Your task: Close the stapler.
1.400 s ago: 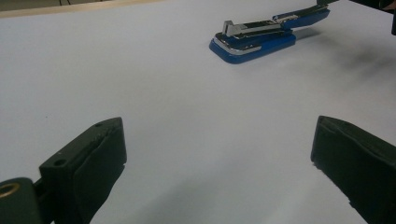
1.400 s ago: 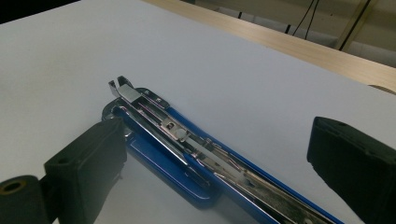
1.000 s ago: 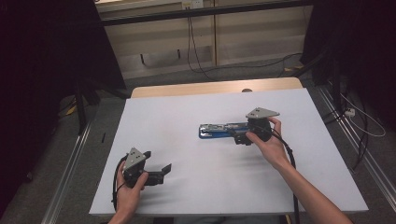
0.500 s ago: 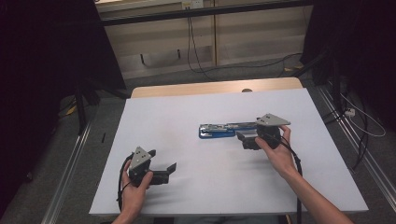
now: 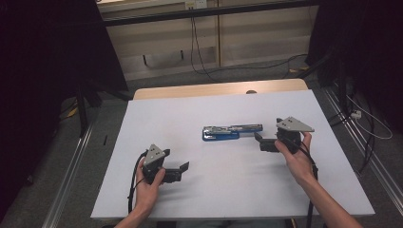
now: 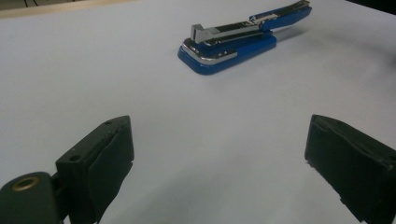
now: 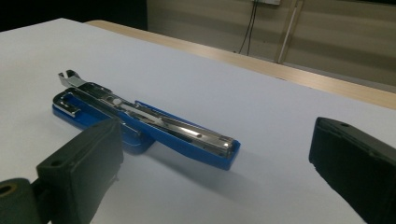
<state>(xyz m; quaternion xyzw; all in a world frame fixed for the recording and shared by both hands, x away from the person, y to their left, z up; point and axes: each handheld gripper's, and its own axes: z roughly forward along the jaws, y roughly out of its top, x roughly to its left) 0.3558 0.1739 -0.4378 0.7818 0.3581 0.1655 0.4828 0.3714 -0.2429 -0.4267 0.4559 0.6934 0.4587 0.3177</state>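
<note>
Stapler lies near the middle of the white desk, flat on its blue base, with its upper arm swung open and stretched out toward the person's right. It looks stiff and fairly weighty for its size: hard blue plastic around a bright metal magazine. The smooth plastic and polished metal would likely be slippery under rubber pads, and the hinged arm may swing if only one half is gripped. The safest hold is probably across the narrow width of the long body, near the hinge, where both halves meet, or across the base so the arm cannot flop.

Right tongs hover just beside the far end of the open arm, jaws spread wide and holding nothing; in the right gripper view the stapler sits ahead of them, nearer the left jaw, untouched. Left tongs rest low over the desk, well apart from the stapler, also spread wide and empty, with bare desk between the jaws.
</note>
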